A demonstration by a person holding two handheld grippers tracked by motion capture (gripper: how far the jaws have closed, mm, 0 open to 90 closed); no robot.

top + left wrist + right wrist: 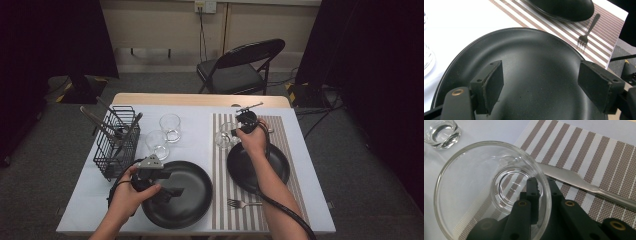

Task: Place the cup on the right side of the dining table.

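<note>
From the high view, the right gripper (239, 131) is pinching a drinking glass (224, 137) on the striped placemat (285, 135) near the tabletop's far edge. The left gripper view is showing fingers (489, 83) spread over a black plate (534, 62). In the right gripper view, fingers (533, 195) are pinching the glass wall (474, 187): light, slippery, breakable, so hold the rim gently.

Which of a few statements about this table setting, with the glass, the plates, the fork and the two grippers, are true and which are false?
1. The right gripper is shut on the rim of a clear glass. True.
2. The left gripper grips the fork. False: its jaws stand open over the large black plate, and the fork lies apart on the striped placemat.
3. A knife lies on the striped placemat beside the held glass. True.
4. The wire basket stands on the striped placemat. False: it stands on the white table at the left.
5. A folding chair stands beyond the table. True.
</note>
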